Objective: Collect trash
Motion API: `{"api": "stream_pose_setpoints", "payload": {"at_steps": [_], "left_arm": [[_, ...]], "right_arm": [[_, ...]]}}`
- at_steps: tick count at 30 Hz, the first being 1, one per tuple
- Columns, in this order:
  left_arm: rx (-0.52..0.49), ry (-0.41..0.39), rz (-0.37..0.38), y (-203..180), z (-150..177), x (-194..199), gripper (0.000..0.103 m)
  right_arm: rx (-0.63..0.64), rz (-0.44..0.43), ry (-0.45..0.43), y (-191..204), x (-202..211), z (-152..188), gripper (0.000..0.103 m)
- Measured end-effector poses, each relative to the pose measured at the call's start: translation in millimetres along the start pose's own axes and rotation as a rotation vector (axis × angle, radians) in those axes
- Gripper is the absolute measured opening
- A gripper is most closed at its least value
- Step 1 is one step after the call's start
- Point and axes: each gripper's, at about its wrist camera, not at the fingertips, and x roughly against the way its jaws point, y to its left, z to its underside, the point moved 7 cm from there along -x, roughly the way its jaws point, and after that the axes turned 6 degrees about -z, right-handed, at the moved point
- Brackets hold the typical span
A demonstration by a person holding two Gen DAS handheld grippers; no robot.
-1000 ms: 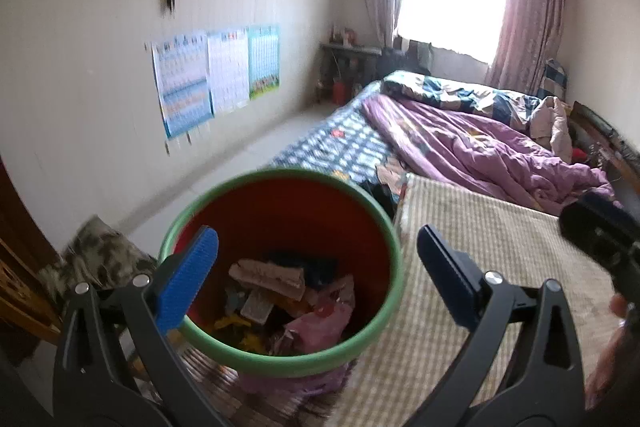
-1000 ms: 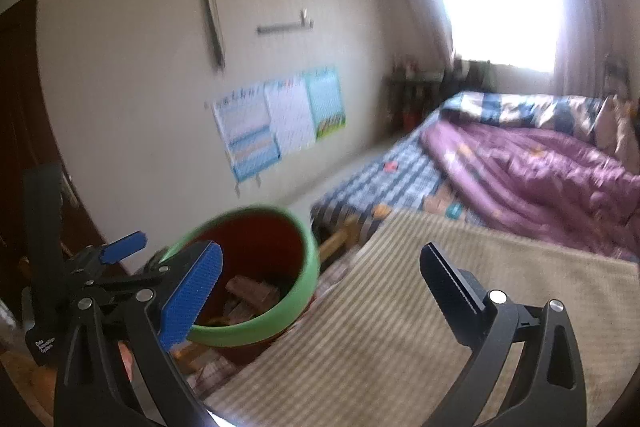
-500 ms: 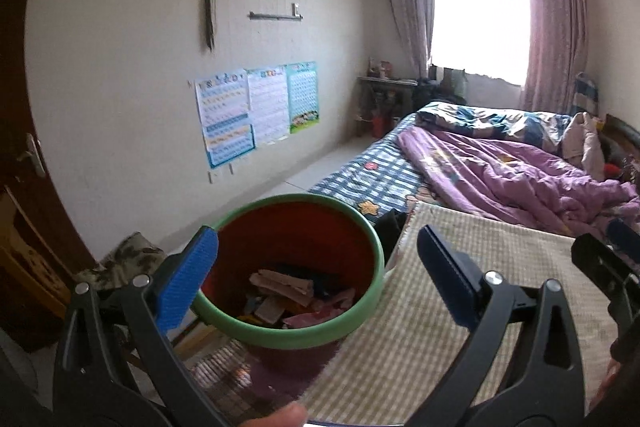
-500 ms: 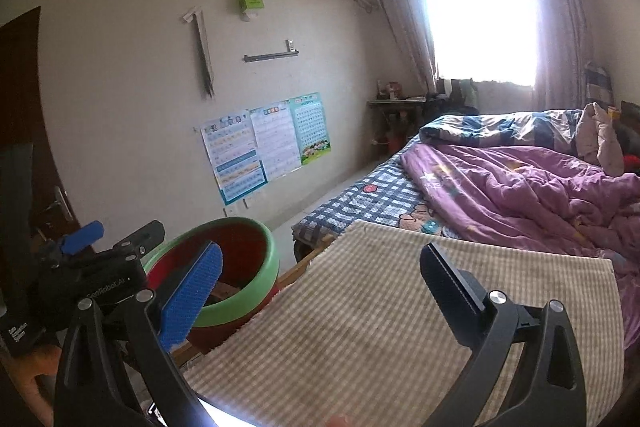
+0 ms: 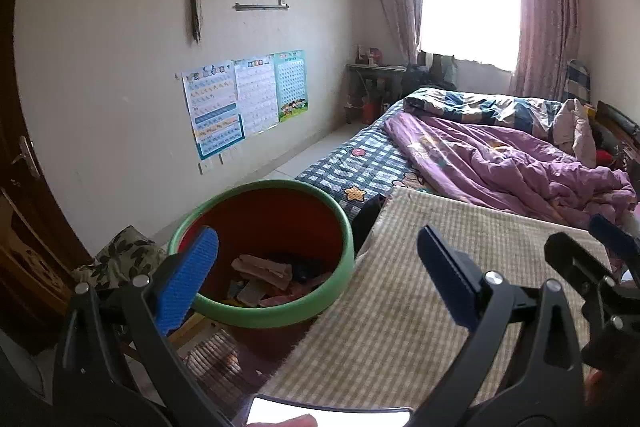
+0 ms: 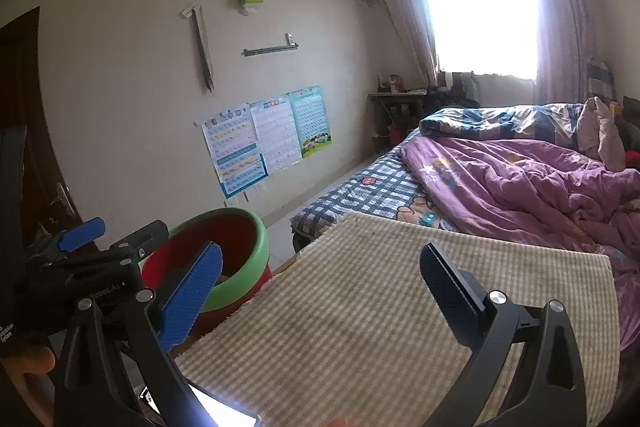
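A red bin with a green rim [image 5: 344, 239] stands beside the bed's foot, with several scraps of trash [image 5: 264, 269] lying in its bottom. It also shows in the right wrist view [image 6: 260, 239]. My left gripper [image 5: 320, 275] is open and empty, held above the bin's right edge and the checked cloth [image 5: 400, 315]. My right gripper [image 6: 322, 287] is open and empty above the same cloth [image 6: 360, 307]. The left gripper's body shows at the left of the right wrist view [image 6: 100, 267].
A bed with a purple quilt [image 5: 500, 163] and a checked sheet [image 5: 360, 167] fills the right. Posters [image 5: 244, 99] hang on the left wall. A dark door [image 5: 16, 187] is at far left. A patterned cushion [image 5: 120, 255] lies by the bin.
Both grippers have pulled back and up from the bin; it now looks smaller and lower left. Both stay open.
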Motion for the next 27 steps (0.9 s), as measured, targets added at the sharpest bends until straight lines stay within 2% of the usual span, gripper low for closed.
{"api": "stream_pose_setpoints", "payload": {"at_steps": [27], "left_arm": [[-0.012, 0.030, 0.026, -11, 4, 0, 0.098]], "right_arm": [[-0.026, 0.007, 0.024, -15, 0, 6, 0.096]]}}
